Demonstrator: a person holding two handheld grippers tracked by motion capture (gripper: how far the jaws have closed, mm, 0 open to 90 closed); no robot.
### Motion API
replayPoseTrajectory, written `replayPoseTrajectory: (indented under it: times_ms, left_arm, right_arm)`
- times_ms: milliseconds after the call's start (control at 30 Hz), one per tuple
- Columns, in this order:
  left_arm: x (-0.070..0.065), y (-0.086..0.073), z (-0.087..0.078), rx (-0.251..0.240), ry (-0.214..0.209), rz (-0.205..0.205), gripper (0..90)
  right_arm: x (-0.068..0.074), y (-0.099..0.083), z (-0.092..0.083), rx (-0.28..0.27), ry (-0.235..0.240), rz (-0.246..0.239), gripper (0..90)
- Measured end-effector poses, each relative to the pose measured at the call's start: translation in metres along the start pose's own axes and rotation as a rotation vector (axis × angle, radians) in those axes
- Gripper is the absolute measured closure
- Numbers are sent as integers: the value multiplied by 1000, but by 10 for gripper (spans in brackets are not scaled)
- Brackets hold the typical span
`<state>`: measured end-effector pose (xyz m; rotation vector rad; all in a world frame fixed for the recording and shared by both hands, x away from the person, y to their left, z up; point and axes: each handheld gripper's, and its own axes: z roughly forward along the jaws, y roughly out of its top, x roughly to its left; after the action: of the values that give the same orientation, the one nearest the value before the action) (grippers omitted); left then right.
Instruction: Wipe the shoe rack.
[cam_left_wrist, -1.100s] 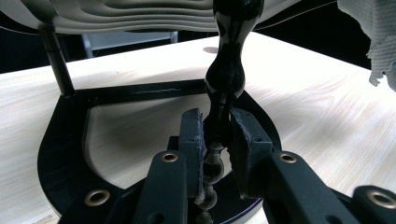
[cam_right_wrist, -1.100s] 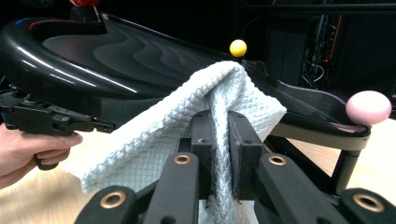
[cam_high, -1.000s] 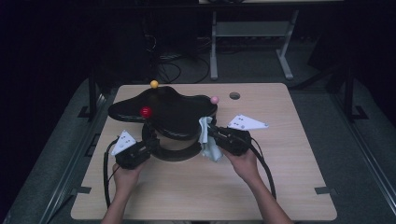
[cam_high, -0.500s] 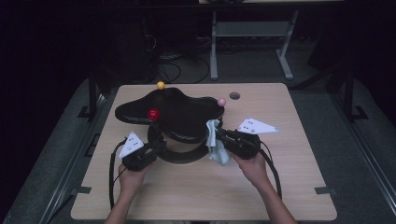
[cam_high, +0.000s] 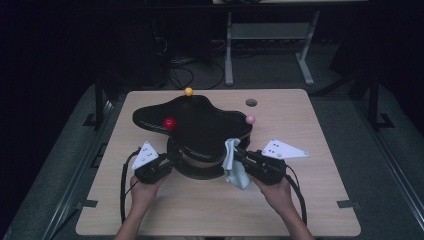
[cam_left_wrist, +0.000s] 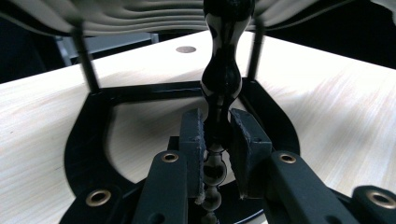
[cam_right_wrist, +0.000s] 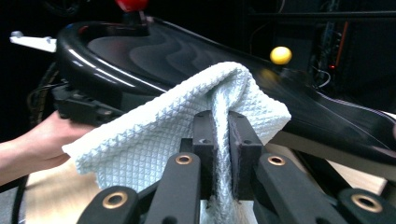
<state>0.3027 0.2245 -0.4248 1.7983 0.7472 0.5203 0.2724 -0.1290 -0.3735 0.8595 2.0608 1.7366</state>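
High view: a glossy black, wavy-edged stand top (cam_high: 195, 122) on a ring base sits at the middle of the pale wooden tabletop (cam_high: 320, 200). It carries a red ball (cam_high: 169, 123), a yellow ball (cam_high: 188, 91) and a pink ball (cam_high: 250, 119). The left tool (cam_high: 167, 162) reaches under the top's near-left edge; the right tool (cam_high: 239, 156) presses a white waffle-weave cloth (cam_high: 233, 167) against its near-right edge.

Left gripper view: the left tool (cam_left_wrist: 217, 135) is clenched on the black turned post (cam_left_wrist: 223, 70) beneath the top, just above the black base ring (cam_left_wrist: 88, 140). The post looks stiff and slick; this narrow waist is the sensible hold.

Right gripper view: the right tool (cam_right_wrist: 223, 135) is clamped on a fold of the cloth (cam_right_wrist: 154, 135), which drapes over the top's rim (cam_right_wrist: 88, 60). The cloth looks light, soft and limp; a bunched fold gives the surest purchase.
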Motion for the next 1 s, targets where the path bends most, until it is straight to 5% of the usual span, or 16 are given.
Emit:
replayPoseTrajectory:
  times_ms: [333,500,1000]
  left_arm:
    - [21,-5,-14,-8,54,-48,753]
    - [25,-6,-16,-14,57,-57,754]
    - [26,-7,-15,-18,62,-62,751]
  right_arm:
    - [34,1,19,2,118,-43,827]
    - [38,0,25,-6,142,-42,826]
    - [-22,-23,21,37,-48,49,825]
